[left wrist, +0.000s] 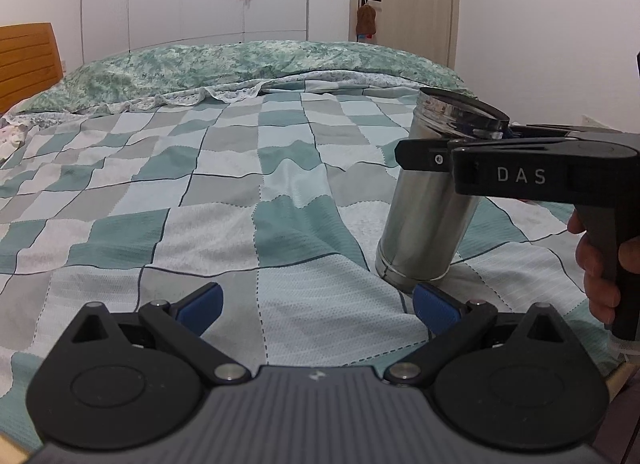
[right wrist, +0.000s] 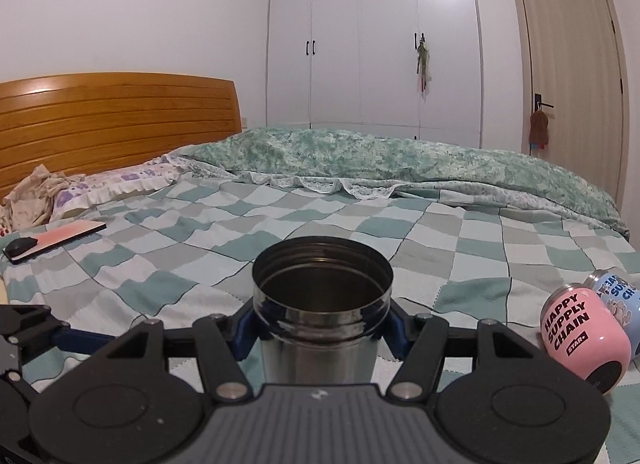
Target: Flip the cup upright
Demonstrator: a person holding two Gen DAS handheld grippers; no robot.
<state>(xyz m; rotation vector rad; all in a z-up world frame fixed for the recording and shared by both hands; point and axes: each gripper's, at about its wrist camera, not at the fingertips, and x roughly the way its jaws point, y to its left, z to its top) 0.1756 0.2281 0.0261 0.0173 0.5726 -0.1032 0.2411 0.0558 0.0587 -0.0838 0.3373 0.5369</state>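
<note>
The right gripper [right wrist: 318, 328] clamps its blue pads around a smooth steel cup [right wrist: 320, 304], mouth up, slightly tilted, base on the checked quilt [left wrist: 240, 192]. The left gripper [left wrist: 316, 306] sits wide open, empty. At three o'clock lie a pink tumbler [right wrist: 580, 336] and blue tumbler [right wrist: 618, 288].

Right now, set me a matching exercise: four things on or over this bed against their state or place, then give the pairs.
Things:
1. steel cup
2. pink cup
3. left tongs
4. phone

States:
A. lying on its side on the checked bedspread
B. open, holding nothing
C. flat near the pillow, a small black object on it
D. mouth up, slightly tilted, clamped in the right tongs

Pairs: 1-D, 2-A, 3-B, 4-C
</note>
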